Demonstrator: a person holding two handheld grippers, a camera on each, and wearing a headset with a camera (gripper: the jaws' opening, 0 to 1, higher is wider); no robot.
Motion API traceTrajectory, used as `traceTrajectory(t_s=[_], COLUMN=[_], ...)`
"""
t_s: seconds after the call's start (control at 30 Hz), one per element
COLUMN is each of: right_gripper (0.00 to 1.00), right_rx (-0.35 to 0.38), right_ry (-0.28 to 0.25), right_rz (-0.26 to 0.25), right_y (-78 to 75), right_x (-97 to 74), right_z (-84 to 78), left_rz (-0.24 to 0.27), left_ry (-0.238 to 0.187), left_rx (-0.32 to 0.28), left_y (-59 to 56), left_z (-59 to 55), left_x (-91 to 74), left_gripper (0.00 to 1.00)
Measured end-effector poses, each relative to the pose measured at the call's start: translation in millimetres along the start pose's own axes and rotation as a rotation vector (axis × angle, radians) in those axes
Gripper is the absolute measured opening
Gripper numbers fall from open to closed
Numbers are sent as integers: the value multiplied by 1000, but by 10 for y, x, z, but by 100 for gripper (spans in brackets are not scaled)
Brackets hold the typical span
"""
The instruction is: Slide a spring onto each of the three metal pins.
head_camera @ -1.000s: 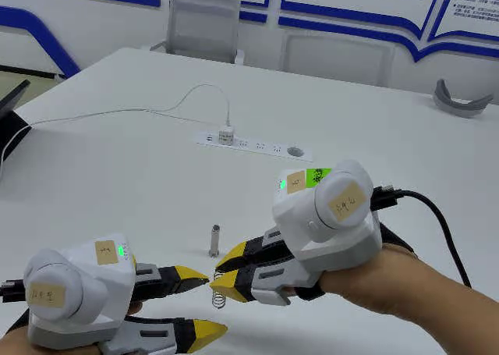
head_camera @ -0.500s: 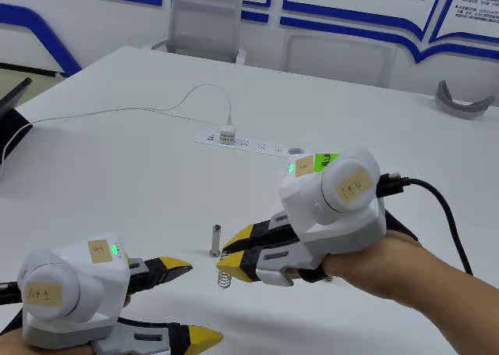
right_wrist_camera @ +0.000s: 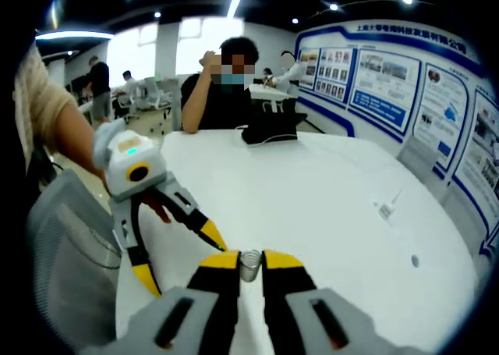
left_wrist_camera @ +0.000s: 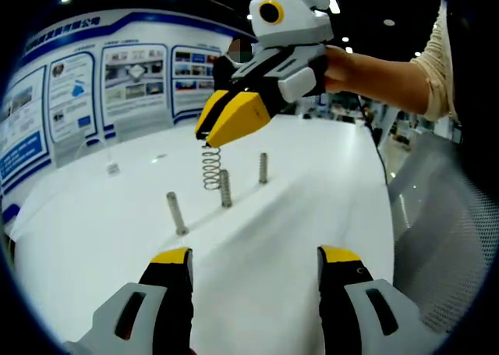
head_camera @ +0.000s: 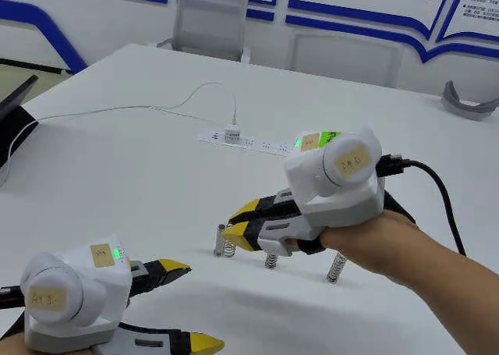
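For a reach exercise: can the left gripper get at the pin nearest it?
Probably yes: the left gripper is open, bare table lies between it and the pin, and the right gripper holds a spring farther off.

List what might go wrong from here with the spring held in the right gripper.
1. The right gripper pinches the spring by its top end alone, so it dangles and may swing or slip out.
2. In the head view its lower end sits beside the pin, not over the tip; lowering now may miss it or knock it over.
3. The left gripper is open and steadies nothing.
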State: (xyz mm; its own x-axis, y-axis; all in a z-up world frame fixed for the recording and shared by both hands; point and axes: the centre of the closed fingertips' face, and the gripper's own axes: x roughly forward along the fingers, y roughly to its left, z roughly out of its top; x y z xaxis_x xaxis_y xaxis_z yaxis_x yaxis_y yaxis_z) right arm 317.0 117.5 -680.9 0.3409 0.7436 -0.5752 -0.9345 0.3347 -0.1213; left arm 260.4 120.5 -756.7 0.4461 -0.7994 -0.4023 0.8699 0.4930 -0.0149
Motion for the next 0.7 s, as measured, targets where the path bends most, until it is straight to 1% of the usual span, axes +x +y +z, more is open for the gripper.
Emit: traceTrajectory(t_s=[0.13, 0.37, 0.47, 0.7], right_gripper=[12, 12, 12, 12], right_rx=[6, 5, 9, 22], right_ry=[-7, -19, -20, -9], right_rz=[-19, -41, -51, -64], right_y=[-109, -225, -297, -401], right_x=[25, 79, 123, 227], right_z=[44, 135, 160, 141], left_rz=[0, 0, 3, 6], left_ry=[1, 2, 2, 1], left_rx=[-2, -3, -5, -6], left_y=[5, 8, 16, 28], left_z=[-6, -10, -14, -24], left_x=[3, 4, -2, -13], left_gripper=[66, 66, 66, 67])
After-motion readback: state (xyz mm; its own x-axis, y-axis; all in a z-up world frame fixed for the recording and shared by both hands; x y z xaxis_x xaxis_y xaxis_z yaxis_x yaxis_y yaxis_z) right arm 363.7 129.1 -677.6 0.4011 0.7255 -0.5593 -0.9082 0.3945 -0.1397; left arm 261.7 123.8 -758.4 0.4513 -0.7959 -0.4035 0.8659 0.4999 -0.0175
